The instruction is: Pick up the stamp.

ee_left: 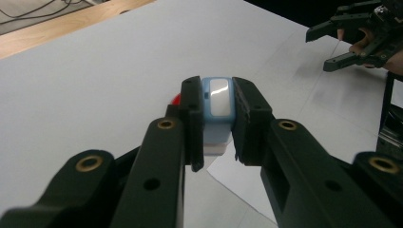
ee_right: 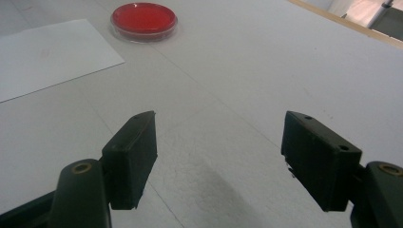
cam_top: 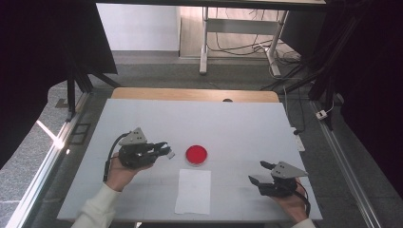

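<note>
Left tongs (ee_left: 216,118) clamp the blue-white block (ee_left: 217,102) between their tips; right tongs (ee_right: 218,161) gape empty.

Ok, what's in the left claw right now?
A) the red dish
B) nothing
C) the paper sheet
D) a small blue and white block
D: the left claw is shut on the small blue and white block, its jaws pressed against both sides; the red dish and paper sheet lie on the table.

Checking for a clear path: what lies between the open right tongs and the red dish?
Bare white tabletop, per the right gripper view; the right tongs face the red dish, paper sheet off to the side.
</note>
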A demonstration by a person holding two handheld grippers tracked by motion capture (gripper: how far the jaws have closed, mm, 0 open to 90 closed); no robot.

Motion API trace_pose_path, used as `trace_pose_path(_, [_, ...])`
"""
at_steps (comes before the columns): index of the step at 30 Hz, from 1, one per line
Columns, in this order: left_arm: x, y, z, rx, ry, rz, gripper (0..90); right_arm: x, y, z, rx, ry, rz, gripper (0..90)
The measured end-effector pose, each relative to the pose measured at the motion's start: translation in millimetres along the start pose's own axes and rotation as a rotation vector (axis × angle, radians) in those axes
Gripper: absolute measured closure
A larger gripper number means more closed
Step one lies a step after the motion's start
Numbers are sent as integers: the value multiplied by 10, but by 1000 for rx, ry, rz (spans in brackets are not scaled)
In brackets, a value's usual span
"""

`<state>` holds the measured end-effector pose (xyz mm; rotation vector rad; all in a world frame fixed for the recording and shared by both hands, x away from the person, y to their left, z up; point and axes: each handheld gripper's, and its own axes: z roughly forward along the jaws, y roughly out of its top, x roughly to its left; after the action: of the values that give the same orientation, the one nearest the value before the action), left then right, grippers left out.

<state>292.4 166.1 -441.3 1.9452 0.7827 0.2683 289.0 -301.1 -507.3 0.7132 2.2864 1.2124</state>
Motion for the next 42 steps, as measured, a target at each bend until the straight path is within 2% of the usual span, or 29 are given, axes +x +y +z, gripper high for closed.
trace_pose_path(13, [-156,122,228,12,-41,26,753,-3,3,-5,2,-10,-1,275])
trace_pose_path(22, [-220,183,398,22,-72,22,753,-31,13,11,-16,-3,15,275])
trace_pose_path(25, [-239,200,435,23,-71,20,753,-31,20,15,-13,-13,10,275])
trace_pose_path(28, [-264,221,465,23,-69,23,753,-24,19,20,-17,-2,8,274])
trace_pose_path(36, [-324,252,589,34,-88,34,753,-28,10,18,-4,-22,19,273])
trace_pose_path(37, [-334,252,598,37,-87,36,753,-21,5,32,-16,-10,23,273])
trace_pose_path(39, [-345,250,614,41,-86,42,753,-17,8,19,1,-11,11,272])
trace_pose_path(42, [-347,243,629,43,-85,39,753,-16,7,10,-8,-13,15,273])
